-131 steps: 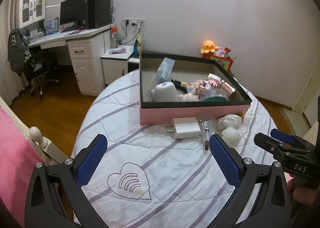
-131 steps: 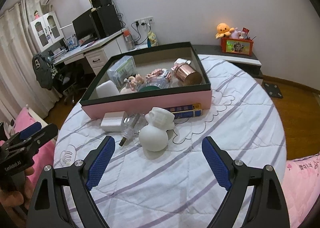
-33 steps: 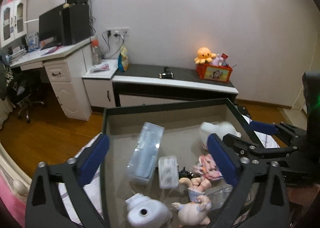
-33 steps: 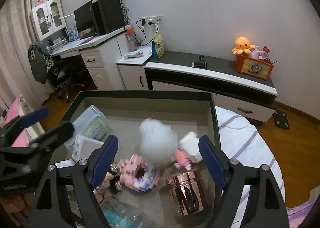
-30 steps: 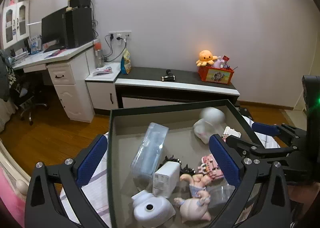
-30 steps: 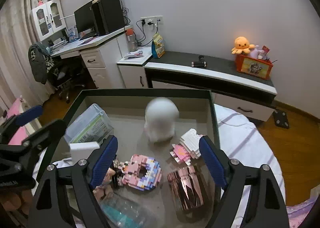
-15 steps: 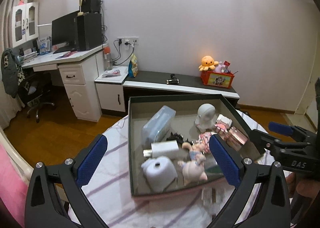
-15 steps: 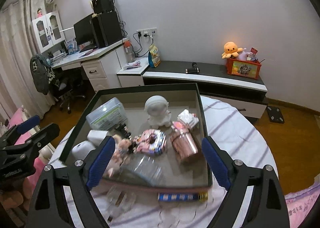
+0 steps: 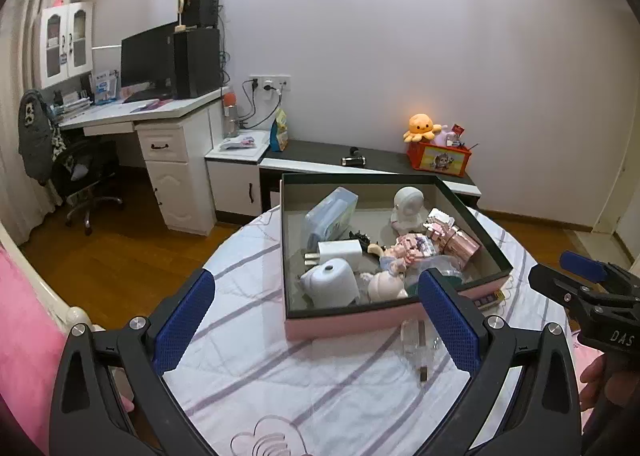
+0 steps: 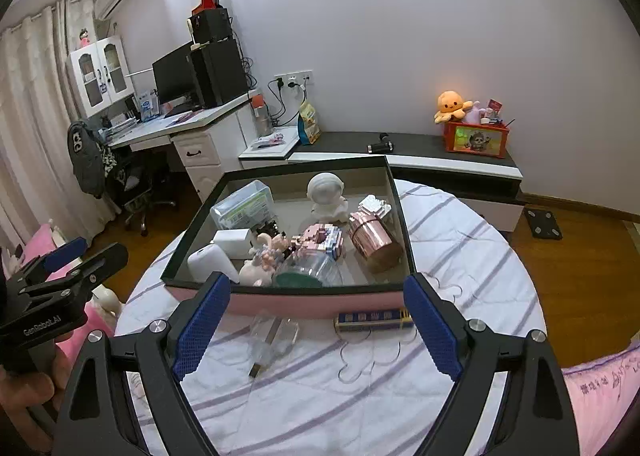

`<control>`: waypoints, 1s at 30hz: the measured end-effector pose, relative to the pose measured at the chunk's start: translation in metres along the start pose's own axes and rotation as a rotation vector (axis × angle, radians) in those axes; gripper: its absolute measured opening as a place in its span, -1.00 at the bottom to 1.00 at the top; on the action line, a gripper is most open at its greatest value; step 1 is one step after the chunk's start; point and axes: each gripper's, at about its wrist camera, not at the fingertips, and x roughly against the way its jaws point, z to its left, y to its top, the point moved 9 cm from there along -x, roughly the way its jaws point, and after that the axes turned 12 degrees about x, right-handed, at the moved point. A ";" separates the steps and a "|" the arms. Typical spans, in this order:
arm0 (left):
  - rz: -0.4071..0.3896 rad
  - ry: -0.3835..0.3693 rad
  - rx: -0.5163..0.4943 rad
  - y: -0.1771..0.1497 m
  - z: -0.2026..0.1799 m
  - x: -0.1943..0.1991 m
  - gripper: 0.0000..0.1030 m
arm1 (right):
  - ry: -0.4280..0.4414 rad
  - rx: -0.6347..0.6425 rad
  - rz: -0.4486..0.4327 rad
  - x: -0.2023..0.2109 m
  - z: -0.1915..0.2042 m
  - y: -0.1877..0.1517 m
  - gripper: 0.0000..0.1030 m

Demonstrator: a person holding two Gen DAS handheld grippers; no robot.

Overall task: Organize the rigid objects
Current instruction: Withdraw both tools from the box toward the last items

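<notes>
A pink box with a dark rim (image 9: 352, 322) (image 10: 304, 302) stands on the round striped table. In it are a white astronaut figure (image 9: 408, 205) (image 10: 326, 191), a white charger (image 9: 340, 250) (image 10: 234, 242), a rose-gold cup (image 10: 372, 242), a clear case (image 9: 330, 211), dolls and a pink block toy. A clear glass bottle (image 9: 416, 340) (image 10: 272, 340) and a blue-yellow flat box (image 10: 374, 318) lie on the table in front of the box. My left gripper (image 9: 316, 320) and right gripper (image 10: 312, 320) are both open and empty, held back above the table's near side.
The table's near half shows bare striped cloth (image 9: 304, 384). A pink bed edge (image 9: 24, 320) is at the left and a pink blanket (image 10: 600, 388) at the right. A desk with monitor (image 9: 152, 59) and a low cabinet (image 10: 440, 159) stand by the far wall.
Both grippers have pulled back and away from the box. The astronaut figure and the charger, earlier on the table in front of the box, now sit inside it.
</notes>
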 end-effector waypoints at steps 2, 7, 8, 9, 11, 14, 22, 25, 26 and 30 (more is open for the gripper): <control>0.001 -0.001 0.009 -0.004 0.003 0.007 0.99 | -0.004 -0.002 -0.004 0.007 0.004 -0.005 0.74; 0.013 -0.003 0.030 -0.019 0.009 0.019 0.99 | -0.020 0.008 -0.007 0.021 0.013 -0.018 0.74; 0.020 -0.003 0.030 -0.024 0.011 0.021 0.99 | -0.022 0.008 -0.007 0.023 0.015 -0.020 0.74; 0.027 0.000 0.032 -0.028 0.012 0.022 0.99 | -0.024 0.009 -0.007 0.024 0.016 -0.021 0.74; 0.040 0.000 0.037 -0.036 0.014 0.024 0.99 | -0.027 0.009 -0.005 0.028 0.018 -0.025 0.74; 0.050 0.001 0.037 -0.044 0.016 0.028 0.99 | -0.033 0.012 -0.002 0.033 0.020 -0.031 0.74; 0.047 -0.003 0.030 -0.052 0.014 0.040 0.99 | -0.047 -0.002 -0.003 0.044 0.018 -0.042 0.75; 0.052 -0.007 0.028 -0.055 0.011 0.040 0.99 | -0.051 -0.012 0.000 0.045 0.014 -0.045 0.75; 0.053 -0.007 0.027 -0.055 0.010 0.040 0.99 | -0.053 -0.014 0.000 0.046 0.012 -0.046 0.75; 0.061 -0.011 0.015 -0.057 0.003 0.037 0.99 | -0.058 -0.021 0.004 0.045 0.008 -0.047 0.75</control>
